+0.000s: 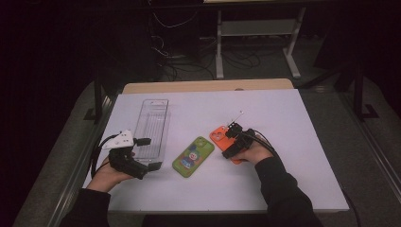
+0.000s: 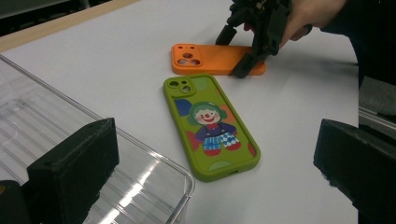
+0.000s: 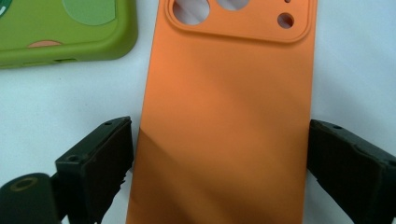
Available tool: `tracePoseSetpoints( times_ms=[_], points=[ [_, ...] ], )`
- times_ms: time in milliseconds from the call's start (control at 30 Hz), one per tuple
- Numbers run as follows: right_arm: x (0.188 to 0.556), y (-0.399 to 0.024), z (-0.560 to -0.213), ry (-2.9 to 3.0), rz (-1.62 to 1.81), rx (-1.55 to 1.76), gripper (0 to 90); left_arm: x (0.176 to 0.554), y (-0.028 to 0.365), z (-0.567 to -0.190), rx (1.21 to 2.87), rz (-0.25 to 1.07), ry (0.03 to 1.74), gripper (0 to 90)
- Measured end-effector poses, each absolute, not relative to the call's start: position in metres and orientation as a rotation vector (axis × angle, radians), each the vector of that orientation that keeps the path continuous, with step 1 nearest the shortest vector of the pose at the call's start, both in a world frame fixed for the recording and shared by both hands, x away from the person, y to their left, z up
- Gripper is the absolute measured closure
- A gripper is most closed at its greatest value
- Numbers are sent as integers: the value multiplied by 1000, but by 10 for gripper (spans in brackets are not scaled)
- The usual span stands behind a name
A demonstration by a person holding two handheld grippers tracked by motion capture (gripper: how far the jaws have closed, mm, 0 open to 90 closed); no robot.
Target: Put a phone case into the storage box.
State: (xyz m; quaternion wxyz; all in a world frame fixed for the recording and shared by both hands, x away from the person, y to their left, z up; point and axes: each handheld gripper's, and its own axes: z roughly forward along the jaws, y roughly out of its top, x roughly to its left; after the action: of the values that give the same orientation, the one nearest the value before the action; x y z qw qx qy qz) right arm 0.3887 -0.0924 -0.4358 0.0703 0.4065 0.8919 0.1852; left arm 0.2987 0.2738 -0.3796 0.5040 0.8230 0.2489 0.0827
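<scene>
An orange phone case [image 1: 218, 135] lies back up on the white table sheet, right of the middle. My right gripper [image 1: 230, 142] straddles its near end. In the right gripper view the orange case [image 3: 224, 93] fills the gap of the right gripper [image 3: 222, 154]; each jaw stands at a long edge, with a thin gap on the left side. A green phone case [image 1: 192, 156] with a clown picture lies just left of it. My left gripper [image 1: 150, 153] stands open by the near end of a clear plastic tray [image 1: 152, 126], holding nothing.
The white sheet [image 1: 283, 118] covers the table, with bare room at the right and along the front. In the left gripper view the tray's near corner [image 2: 154, 163] sits under the left jaw, with the green case [image 2: 210, 121] and the orange case [image 2: 205, 58] beyond it.
</scene>
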Motion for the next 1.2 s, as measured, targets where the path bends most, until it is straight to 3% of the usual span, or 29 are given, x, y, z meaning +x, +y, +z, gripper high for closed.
tracePoseSetpoints(
  times_ms=[167, 733, 1200],
  points=[
    [387, -92, -434, 2685, 557, 1216, 131, 298, 273, -380, 1981, 197, 603, 0],
    [385, -94, -433, 2640, 564, 1253, 151, 300, 273, -378, 2008, 208, 575, 0],
    [394, -129, -400, 2675, 652, 1213, 152, 306, 257, -372, 1997, 195, 548, 0]
  ],
)
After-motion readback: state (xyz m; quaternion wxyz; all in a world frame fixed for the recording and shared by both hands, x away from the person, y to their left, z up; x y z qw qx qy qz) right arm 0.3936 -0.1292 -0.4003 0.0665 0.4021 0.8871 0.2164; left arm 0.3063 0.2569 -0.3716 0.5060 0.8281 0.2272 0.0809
